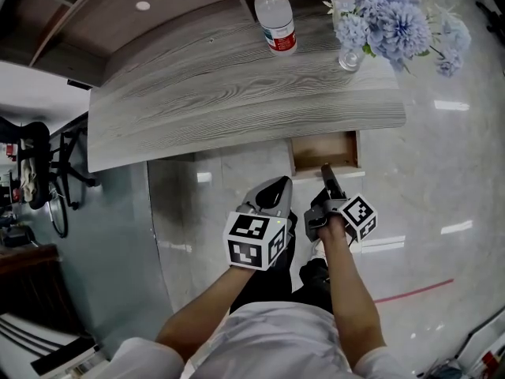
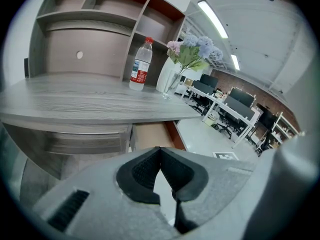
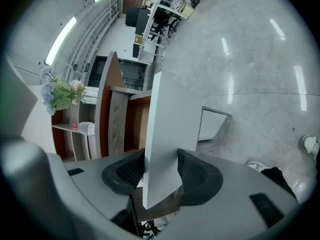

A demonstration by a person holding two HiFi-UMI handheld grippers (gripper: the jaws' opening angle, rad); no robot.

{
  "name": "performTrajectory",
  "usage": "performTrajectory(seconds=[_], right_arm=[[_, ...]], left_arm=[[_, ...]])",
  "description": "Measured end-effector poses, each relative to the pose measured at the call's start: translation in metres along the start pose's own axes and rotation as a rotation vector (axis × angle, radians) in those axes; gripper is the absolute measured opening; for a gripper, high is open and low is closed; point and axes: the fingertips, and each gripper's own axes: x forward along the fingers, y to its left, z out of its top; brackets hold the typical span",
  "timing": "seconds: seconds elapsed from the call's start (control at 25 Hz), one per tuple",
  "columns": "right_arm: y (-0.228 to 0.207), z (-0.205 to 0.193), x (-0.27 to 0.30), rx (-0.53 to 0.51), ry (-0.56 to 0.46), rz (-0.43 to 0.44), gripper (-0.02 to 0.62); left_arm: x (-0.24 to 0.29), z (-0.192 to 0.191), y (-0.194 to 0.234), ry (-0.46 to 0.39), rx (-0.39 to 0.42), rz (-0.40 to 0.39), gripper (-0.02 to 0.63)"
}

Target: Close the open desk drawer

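The open drawer (image 1: 323, 150) sticks out from under the grey wood desk (image 1: 237, 105) at its right end, its brown inside showing. My right gripper (image 1: 325, 170) reaches its front edge. In the right gripper view the pale drawer front (image 3: 167, 114) stands on edge between the two dark pads (image 3: 125, 171), which touch it on both sides; my right gripper (image 3: 160, 159) is shut on it. My left gripper (image 1: 278, 186) hovers left of the drawer, apart from it. In the left gripper view the left gripper (image 2: 160, 151) is shut with nothing in it, and the drawer (image 2: 150, 136) lies ahead.
A water bottle (image 1: 275, 14) and a glass vase of blue flowers (image 1: 394, 22) stand on the desk's far right. A black office chair (image 1: 47, 172) sits at the left. Glossy floor with a red line (image 1: 414, 290) lies to the right. Shelves (image 2: 100, 29) rise behind the desk.
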Motion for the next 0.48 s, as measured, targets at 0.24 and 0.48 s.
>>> performTrajectory(seconds=[0.24,0.48], right_arm=[[0.01,0.002,-0.011,0.061,-0.021,0.025,0.193],[0.027,0.002,-0.016,0.062,0.001,0.075,0.193]], left_arm=[[-0.005,0.004,-0.007,-0.015,0.004,-0.006,0.003],[-0.01,0.006,-0.008,-0.024,0.004,0.0,0.003]])
